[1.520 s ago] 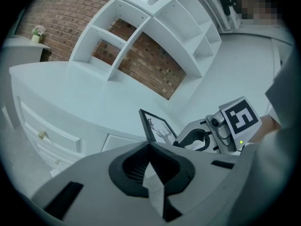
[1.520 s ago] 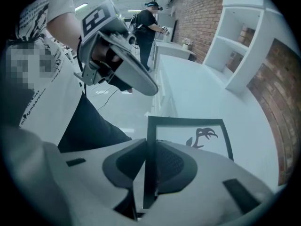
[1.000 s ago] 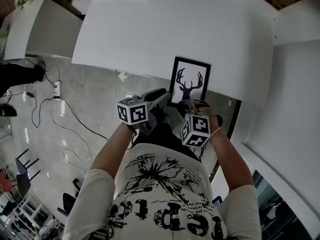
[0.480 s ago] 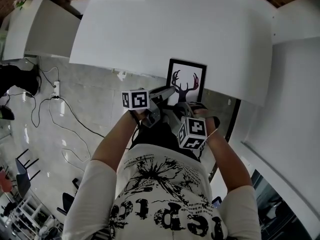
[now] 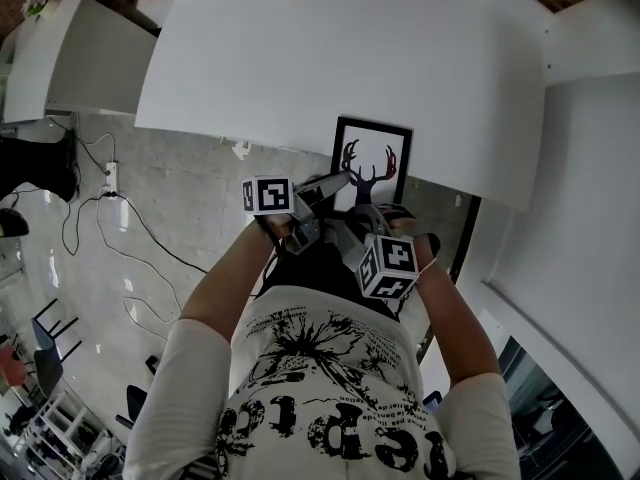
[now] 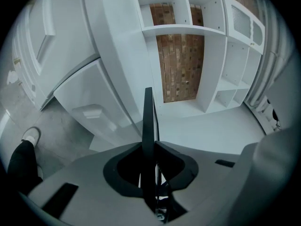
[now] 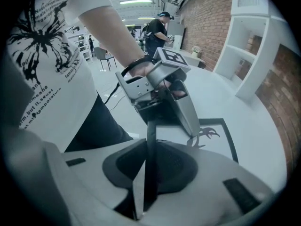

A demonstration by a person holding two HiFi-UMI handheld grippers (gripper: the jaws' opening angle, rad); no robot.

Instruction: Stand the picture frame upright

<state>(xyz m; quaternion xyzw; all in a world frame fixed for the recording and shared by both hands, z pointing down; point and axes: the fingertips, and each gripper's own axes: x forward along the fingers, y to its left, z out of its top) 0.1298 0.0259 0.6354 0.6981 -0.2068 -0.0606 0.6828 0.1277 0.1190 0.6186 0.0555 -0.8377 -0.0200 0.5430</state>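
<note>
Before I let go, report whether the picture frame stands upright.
Not upright: the picture frame lies back, its deer print facing up toward the head camera.

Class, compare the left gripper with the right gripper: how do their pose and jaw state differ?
The left gripper points almost level; the right gripper tilts steeply down. The left gripper's jaws have just been closing on the thin edge of the picture frame; the right gripper's jaws sit clamped. Both pinch a dark edge of that frame.

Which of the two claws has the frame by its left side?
The left gripper: its jaws, just closing, clamp the picture frame's left edge, while the right gripper holds its bottom edge.
</note>
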